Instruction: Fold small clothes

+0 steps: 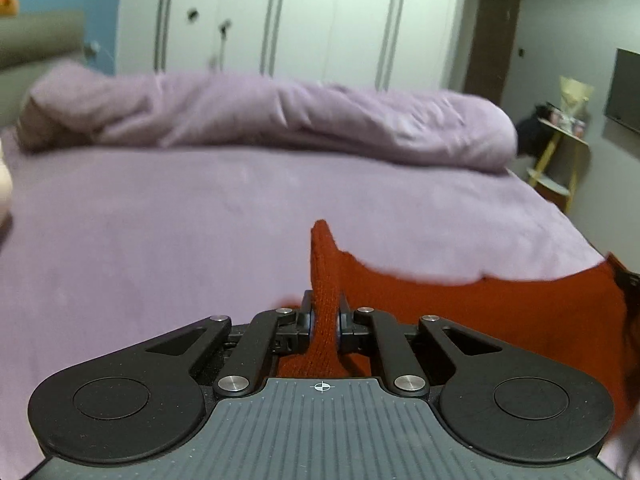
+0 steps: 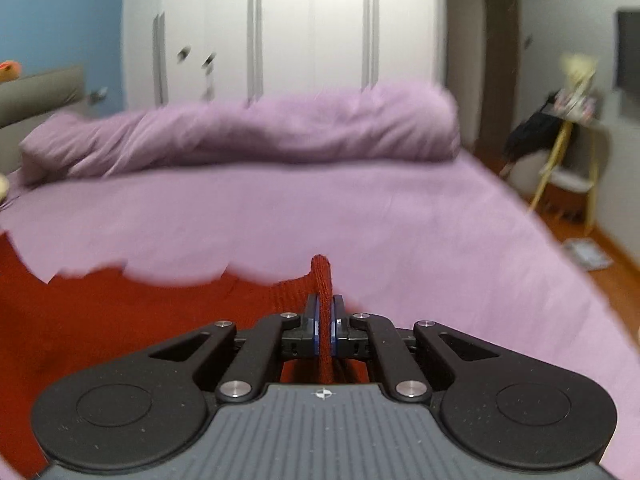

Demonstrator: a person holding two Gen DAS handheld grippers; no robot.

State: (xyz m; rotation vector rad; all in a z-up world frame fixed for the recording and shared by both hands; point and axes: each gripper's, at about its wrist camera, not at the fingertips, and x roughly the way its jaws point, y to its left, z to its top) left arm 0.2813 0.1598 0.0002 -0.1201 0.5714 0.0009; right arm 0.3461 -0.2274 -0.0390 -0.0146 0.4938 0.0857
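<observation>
Left wrist view: the left claw [image 1: 326, 322] pinches a fold of the red knit garment [image 1: 480, 304]; the right claw [image 2: 325, 326] pinches another, stretching it above the bed [image 1: 200, 216]. Soft, light, floppy; best held by its edges

The red garment [image 1: 460, 304] looked like coarse ribbed knit, the lilac bedsheet [image 1: 160, 232] soft matt cloth, the gripper arms [image 1: 256, 344] matt black plastic with shiny metal rivets.

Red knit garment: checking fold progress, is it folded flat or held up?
Held up: the red knit garment spans between left gripper and right gripper, both pinching it.
</observation>
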